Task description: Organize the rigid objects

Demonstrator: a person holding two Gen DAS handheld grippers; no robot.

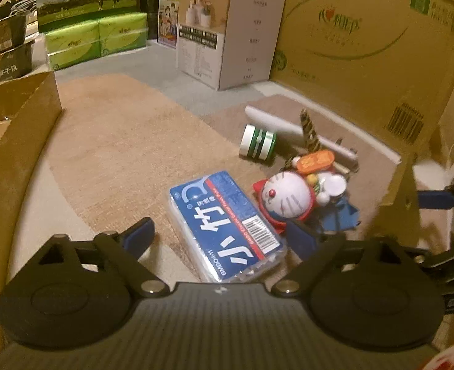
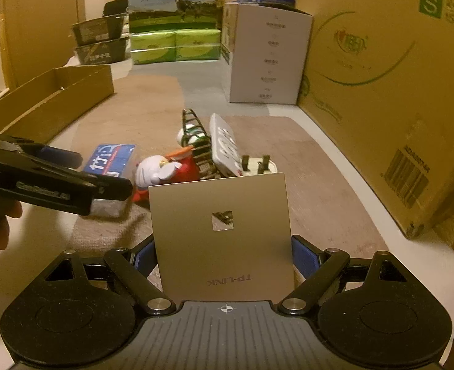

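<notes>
Blue flat plastic-wrapped floss-pick pack (image 1: 225, 226) lies lengthwise between your spread left gripper (image 1: 223, 237); right gripper (image 2: 223, 254) pinches grey TP-LINK square panel (image 2: 222, 231).

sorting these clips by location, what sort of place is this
Probably a home storage corner or stockroom floor: big cardboard boxes along the wall, stacked green tissue packs and a milk carton case, with small items heaped on a mat.

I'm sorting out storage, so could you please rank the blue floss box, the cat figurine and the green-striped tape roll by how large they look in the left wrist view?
1. blue floss box, largest, though nearest the camera.
2. cat figurine.
3. green-striped tape roll, smallest, but farthest away.
</notes>
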